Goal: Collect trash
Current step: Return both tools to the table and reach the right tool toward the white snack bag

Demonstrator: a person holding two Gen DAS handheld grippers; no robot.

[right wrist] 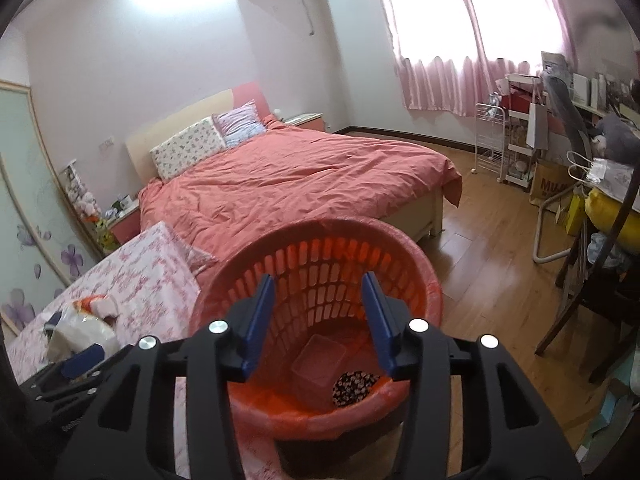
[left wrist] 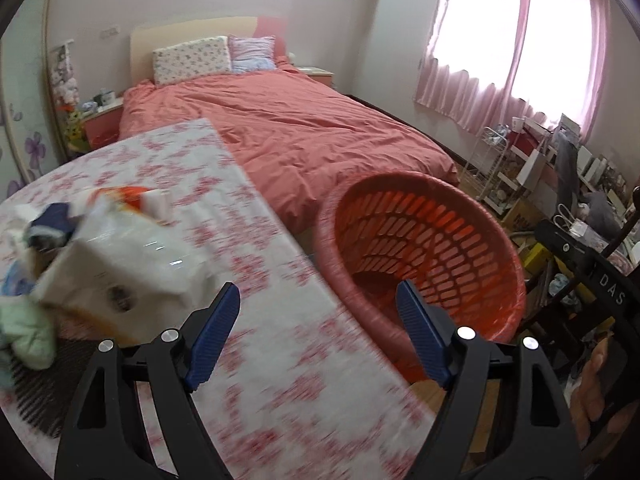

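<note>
An orange slatted basket [left wrist: 432,240] lined with a red bag stands beside the table; in the right wrist view [right wrist: 320,264] it holds a clear plastic box [right wrist: 318,364] and a dark spotted item [right wrist: 354,386]. A heap of trash lies on the floral table [left wrist: 248,340]: a white plastic package [left wrist: 124,276], an orange-and-white wrapper [left wrist: 128,196] and pale green paper [left wrist: 24,332]. My left gripper [left wrist: 318,304] is open and empty over the table's right edge, right of the heap. My right gripper [right wrist: 319,296] is open and empty above the basket. The left gripper shows at the lower left of the right wrist view [right wrist: 76,364].
A bed with a coral cover [right wrist: 288,176] lies behind the table and basket. A white wire rack [right wrist: 490,140], bags and a cluttered desk [right wrist: 608,168] stand at the right under pink curtains. Dark chair legs [right wrist: 580,312] stand on the wood floor [right wrist: 480,272].
</note>
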